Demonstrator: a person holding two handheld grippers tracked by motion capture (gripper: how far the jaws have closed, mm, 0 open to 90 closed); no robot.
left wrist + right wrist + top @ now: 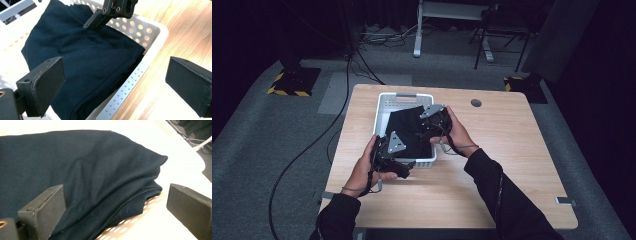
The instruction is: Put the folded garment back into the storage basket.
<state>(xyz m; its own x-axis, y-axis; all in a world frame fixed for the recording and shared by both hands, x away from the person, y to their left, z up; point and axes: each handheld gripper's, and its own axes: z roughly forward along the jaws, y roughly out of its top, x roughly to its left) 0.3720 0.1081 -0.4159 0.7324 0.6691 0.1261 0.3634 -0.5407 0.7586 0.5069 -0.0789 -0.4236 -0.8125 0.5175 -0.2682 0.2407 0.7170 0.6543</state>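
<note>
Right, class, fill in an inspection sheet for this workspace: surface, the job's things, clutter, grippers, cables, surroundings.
Surface: light wooden table, round grommet hole near the far edge.
Job's things: folded dark garment lying in a white perforated basket; its folded edges bulge toward the basket's rim.
Clutter: nothing seen.
Grippers: left gripper open, jaws spread over the basket's near corner; right gripper open, jaws spread over the garment's edge; neither holds anything.
Cables: a black cable trails across the floor left of the table.
Surroundings: grey carpet, hazard-striped stand bases, a desk frame behind.
</note>
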